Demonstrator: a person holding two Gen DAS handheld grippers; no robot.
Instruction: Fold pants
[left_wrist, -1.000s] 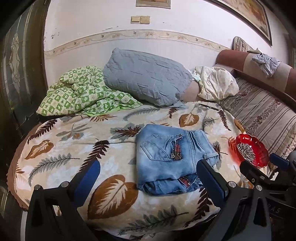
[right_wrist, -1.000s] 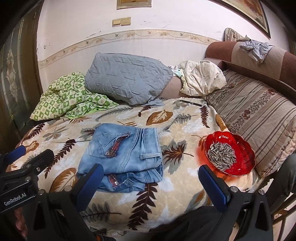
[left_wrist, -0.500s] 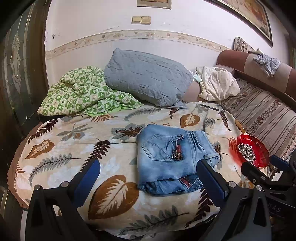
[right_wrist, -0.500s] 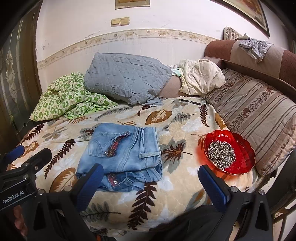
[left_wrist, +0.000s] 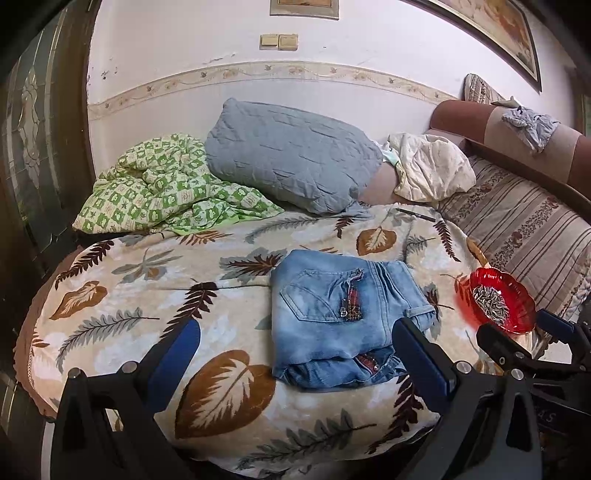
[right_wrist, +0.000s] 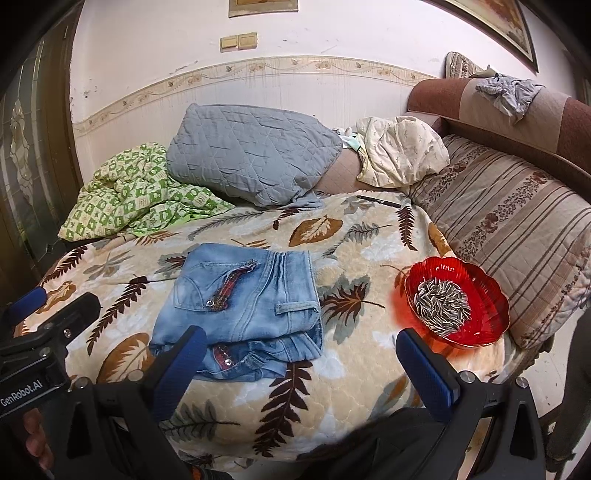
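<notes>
Left tool (left_wrist: 295, 354) is spread wide with nothing between its blue fingers (left_wrist: 177, 350), hanging off the front edge of the bed (left_wrist: 122, 295), and the right tool (right_wrist: 303, 354) is the same story, fully parted and holding nothing, out over that front edge too. Each shows up at the side of the other's view: the right tool (left_wrist: 532, 347) low on the right, the left tool (right_wrist: 48, 317) low on the left. The pants (left_wrist: 343, 317), light blue denim, lie folded into a compact stack on the leaf-print blanket (right_wrist: 332, 229), close to the front edge and near the middle of the bed, clear of both tools. Just right of the pants (right_wrist: 243, 310), near the bed's right edge, sits a red bowl (right_wrist: 491, 295) of sunflower seeds (right_wrist: 441, 308). Toward the back edge, a grey quilted pillow (left_wrist: 291, 155) leans at the wall, a green checked blanket (left_wrist: 162, 184) bunched at the back left corner, a cream cloth (right_wrist: 402, 151) at the back right beside a striped cushion (right_wrist: 517, 221)
</notes>
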